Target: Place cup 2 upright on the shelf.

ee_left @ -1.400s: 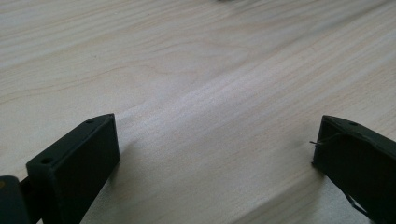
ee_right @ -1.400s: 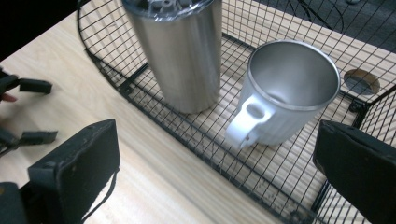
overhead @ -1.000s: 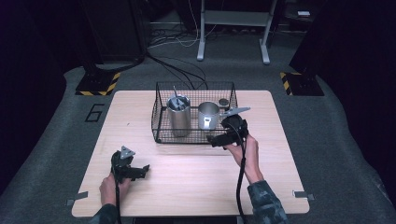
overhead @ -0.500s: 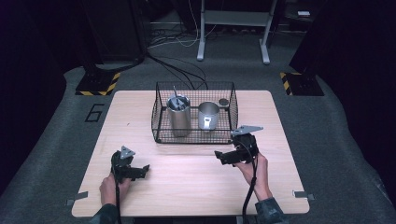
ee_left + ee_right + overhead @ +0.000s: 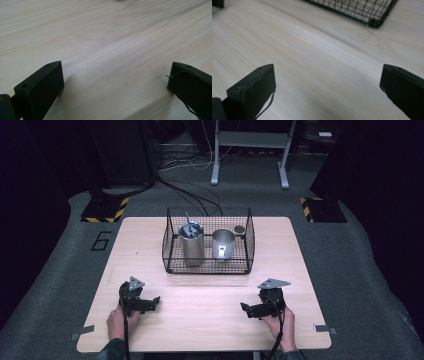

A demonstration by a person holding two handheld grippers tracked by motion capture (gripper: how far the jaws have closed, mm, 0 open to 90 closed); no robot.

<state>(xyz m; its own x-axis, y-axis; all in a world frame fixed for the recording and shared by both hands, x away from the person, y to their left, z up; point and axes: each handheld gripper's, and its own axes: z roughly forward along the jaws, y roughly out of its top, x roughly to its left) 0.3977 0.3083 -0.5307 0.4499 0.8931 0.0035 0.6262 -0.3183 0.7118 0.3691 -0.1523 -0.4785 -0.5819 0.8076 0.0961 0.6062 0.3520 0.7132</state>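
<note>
A black wire basket stands at the back middle of the wooden table. Inside it are a tall steel cup holding utensils, a shorter steel mug and a small dark round object. My left gripper rests low on the table at the front left, open, with bare wood between its jaws. At the front right my right gripper sits low on the table, open and empty. A corner of the basket shows ahead of it.
The table stands on grey carpet with a number 6 marked at the left. Cables and a metal stand's legs lie behind the table. Wide bare wood lies between the two grippers and in front of the basket.
My right gripper has drawn back from the basket's front right to the table's front right and come down low. The left gripper has stayed put.
</note>
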